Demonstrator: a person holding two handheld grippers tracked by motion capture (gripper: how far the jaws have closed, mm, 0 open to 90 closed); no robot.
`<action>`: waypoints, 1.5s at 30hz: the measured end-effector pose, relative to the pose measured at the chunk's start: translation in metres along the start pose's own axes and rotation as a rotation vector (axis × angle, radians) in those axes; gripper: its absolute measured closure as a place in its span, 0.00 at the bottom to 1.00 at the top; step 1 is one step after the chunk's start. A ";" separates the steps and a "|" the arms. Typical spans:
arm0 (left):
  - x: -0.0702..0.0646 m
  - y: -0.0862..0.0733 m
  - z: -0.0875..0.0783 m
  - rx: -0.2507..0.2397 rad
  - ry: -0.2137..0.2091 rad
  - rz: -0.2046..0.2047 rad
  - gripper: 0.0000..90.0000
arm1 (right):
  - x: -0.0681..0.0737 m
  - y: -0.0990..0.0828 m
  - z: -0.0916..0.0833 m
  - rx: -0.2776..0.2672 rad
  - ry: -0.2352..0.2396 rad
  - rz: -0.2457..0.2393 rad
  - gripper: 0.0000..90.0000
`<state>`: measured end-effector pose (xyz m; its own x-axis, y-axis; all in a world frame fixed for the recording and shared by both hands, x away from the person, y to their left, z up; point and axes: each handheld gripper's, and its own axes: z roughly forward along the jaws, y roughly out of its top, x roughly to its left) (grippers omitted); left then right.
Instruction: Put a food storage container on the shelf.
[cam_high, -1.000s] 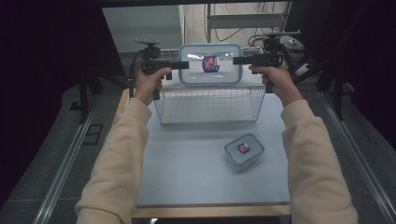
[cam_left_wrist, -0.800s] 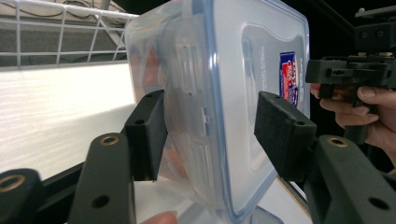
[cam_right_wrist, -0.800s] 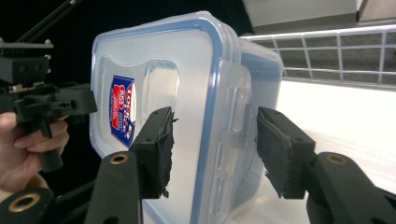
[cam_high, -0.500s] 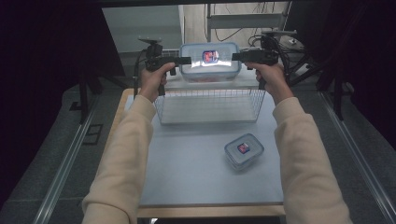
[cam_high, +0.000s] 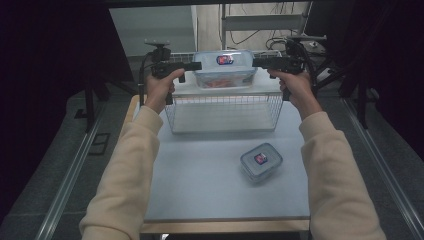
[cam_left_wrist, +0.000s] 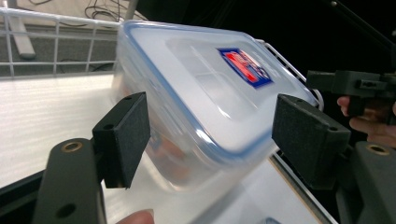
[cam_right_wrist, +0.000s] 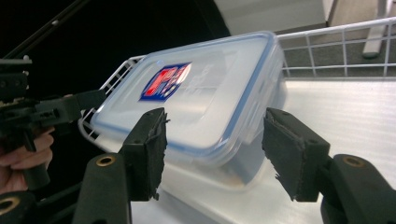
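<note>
A large clear container (cam_high: 224, 67) with a blue-rimmed lid and a red and blue label sits at the far side of the wire basket (cam_high: 225, 112), over its white floor. It looks tilted and blurred in the left gripper view (cam_left_wrist: 205, 93). My left gripper (cam_high: 196, 65) is at its left end and my right gripper (cam_high: 256, 62) at its right end. The left gripper (cam_left_wrist: 212, 135) has just been opening, and its pads stand clear on either side of the container. The right gripper (cam_right_wrist: 212, 149) has also just been opening around the container (cam_right_wrist: 205, 98), with a gap at its pads.
A small lidded container (cam_high: 260, 161) with the same label lies on the pale table (cam_high: 200, 190) in front of the basket, right of centre. The basket's wire wall (cam_left_wrist: 56, 42) rises behind the large container. Dark floor and rails flank the table.
The large container rose slightly half a second ago and has come back down over the basket's far side. Both grippers' jaws have spread off its ends.
</note>
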<state>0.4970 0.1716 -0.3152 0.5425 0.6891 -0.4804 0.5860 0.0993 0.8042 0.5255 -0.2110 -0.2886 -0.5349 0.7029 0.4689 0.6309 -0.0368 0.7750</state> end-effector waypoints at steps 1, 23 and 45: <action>-0.002 -0.002 -0.004 -0.005 -0.002 0.010 0.31 | 0.001 -0.002 -0.003 0.001 0.005 -0.008 0.45; -0.037 -0.067 -0.052 -0.003 -0.036 0.133 0.33 | 0.003 -0.058 -0.053 -0.034 0.120 -0.116 0.43; -0.038 -0.163 -0.067 0.018 -0.084 0.100 0.33 | -0.012 -0.166 -0.071 0.024 0.148 -0.185 0.39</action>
<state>0.3408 0.1772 -0.4047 0.6466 0.6325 -0.4264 0.5368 0.0199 0.8435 0.3873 -0.2636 -0.3930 -0.7177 0.5846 0.3783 0.5272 0.1012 0.8437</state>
